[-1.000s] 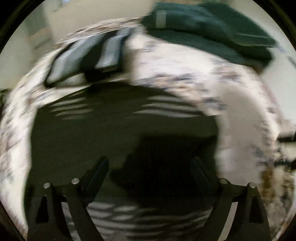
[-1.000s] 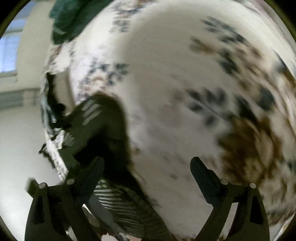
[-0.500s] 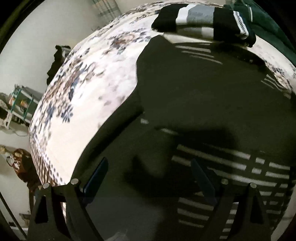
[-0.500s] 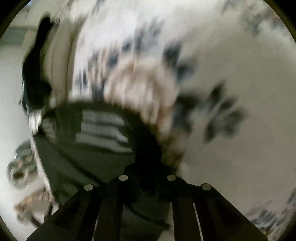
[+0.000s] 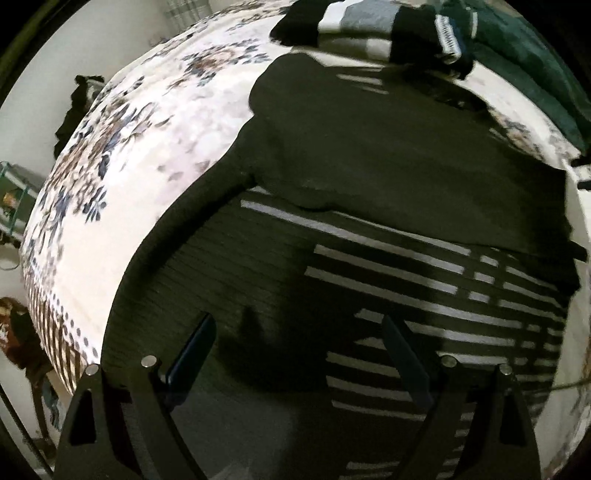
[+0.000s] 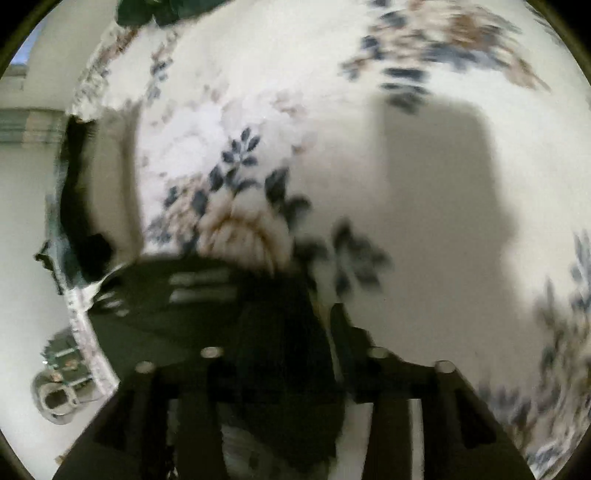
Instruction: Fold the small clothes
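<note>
A dark garment with white stripes (image 5: 369, 166) lies spread on the floral bedspread (image 5: 147, 147). Its plain upper part overlaps the striped part (image 5: 406, 266). My left gripper (image 5: 297, 319) hovers open just above the striped cloth, with nothing between its fingers. In the right wrist view a corner of the same garment (image 6: 177, 314) reaches the bed's left edge. A dark fold of it sits between the jaws of my right gripper (image 6: 288, 317), which are opening. Its left finger is lost against the dark cloth.
A folded stack of black, grey and white clothes (image 5: 369, 26) lies at the far side of the bed, with a dark green cloth (image 5: 524, 48) to its right. The bed's edge (image 6: 85, 332) drops to a floor with small clutter (image 6: 59, 387). Bare bedspread (image 6: 369, 110) stretches ahead of the right gripper.
The right gripper was open a second ago, shut on the garment's edge half a second ago, and now stands partly apart. The left gripper swung over the striped part, then held still.
</note>
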Motion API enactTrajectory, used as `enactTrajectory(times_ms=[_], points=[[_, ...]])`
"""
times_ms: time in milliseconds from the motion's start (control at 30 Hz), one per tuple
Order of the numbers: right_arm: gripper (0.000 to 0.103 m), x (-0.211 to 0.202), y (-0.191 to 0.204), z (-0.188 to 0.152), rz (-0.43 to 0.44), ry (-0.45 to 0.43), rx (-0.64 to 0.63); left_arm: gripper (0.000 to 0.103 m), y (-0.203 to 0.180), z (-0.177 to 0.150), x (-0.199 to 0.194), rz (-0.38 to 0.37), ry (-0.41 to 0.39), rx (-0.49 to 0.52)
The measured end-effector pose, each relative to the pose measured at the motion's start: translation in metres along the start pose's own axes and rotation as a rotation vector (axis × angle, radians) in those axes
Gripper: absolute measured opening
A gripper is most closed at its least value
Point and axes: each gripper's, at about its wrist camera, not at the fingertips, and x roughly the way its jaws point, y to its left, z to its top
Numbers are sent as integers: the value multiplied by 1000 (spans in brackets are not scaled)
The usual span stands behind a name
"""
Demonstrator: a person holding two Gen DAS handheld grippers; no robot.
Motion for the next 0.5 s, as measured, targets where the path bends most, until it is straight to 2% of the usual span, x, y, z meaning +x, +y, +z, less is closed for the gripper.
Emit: enactTrajectory(times_ms=[33,100,200,267,367,500], points=[[45,-15,-6,-19,-2,11,5,91,-1,-2,-6,-15,-11,7],[57,-47,-15,-54,4,40,6,91,-3,-5,-17,-36,-33,20],[59,-77,-35,-105,25,83,2,91,-11,-15,-30,-36,-55,33],[59,-81,-50,-132,45,118,8,91,-17,-23,-34,-23,-48,26],[59,-66,-72,-152,105,152,36,91,-29,-42,-38,4,-13,-14],[59,0,-81,-138,201,156,95,91,-39,-66,-41,68,27,-66]])
